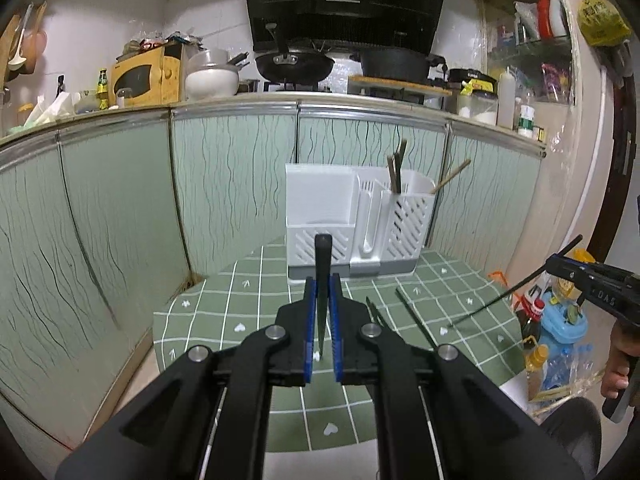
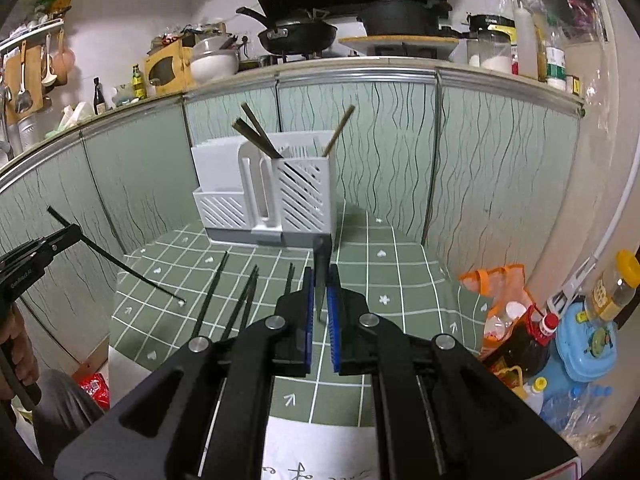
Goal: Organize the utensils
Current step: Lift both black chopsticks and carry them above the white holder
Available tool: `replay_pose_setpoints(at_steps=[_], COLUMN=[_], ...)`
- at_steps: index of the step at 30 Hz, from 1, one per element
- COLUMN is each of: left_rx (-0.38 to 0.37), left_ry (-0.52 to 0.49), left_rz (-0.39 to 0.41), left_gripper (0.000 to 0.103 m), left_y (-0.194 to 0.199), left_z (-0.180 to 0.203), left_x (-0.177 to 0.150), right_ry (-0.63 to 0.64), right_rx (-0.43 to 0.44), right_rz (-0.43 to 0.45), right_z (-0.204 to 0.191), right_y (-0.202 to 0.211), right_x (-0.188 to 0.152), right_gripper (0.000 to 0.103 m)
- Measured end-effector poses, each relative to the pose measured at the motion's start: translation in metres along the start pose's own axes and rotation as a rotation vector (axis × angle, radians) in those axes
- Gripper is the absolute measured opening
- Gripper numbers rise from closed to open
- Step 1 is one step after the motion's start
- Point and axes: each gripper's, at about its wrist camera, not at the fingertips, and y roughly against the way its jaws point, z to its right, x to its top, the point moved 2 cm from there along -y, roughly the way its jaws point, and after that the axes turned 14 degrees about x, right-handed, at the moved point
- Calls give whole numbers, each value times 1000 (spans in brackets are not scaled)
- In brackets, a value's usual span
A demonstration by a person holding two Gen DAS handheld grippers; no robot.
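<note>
My left gripper [image 1: 322, 280] is shut on a dark chopstick [image 1: 323, 252] that points away from the camera above the green checked table [image 1: 224, 312]. At the right edge of this view the right gripper [image 1: 556, 265] holds another dark chopstick [image 1: 508, 292] slanting down to the cloth. In the right wrist view my right gripper [image 2: 320, 271] is shut on its dark chopstick [image 2: 321, 256]. The left gripper [image 2: 74, 233] shows at the left with its own chopstick [image 2: 132, 272]. The white utensil holder [image 1: 316, 200] [image 2: 218, 168] stands at the table's back. Brown chopsticks [image 1: 397, 172] [image 2: 256, 136] stand in its right compartment.
Several dark chopsticks [image 2: 212, 292] [image 1: 416, 320] lie loose on the cloth. Pale green cabinet doors [image 1: 232, 184] close off the back and left. Bottles and a blue container [image 2: 580, 344] and an orange bag [image 2: 500, 284] crowd the floor at the right. A person's hand [image 1: 618, 364] grips the right handle.
</note>
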Motion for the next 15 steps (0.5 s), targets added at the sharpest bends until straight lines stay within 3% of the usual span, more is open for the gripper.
replay_pose_setpoints(at_steps=[15], left_rx=[-35], left_ry=[1], left_rz=[-5], left_gripper=[6], left_y=[1], left_z=[8], left_x=[31], right_ry=[22], right_rx=[15], right_rz=[36], right_z=[-7], right_y=[9], right_x=[30], right_gripper=[6])
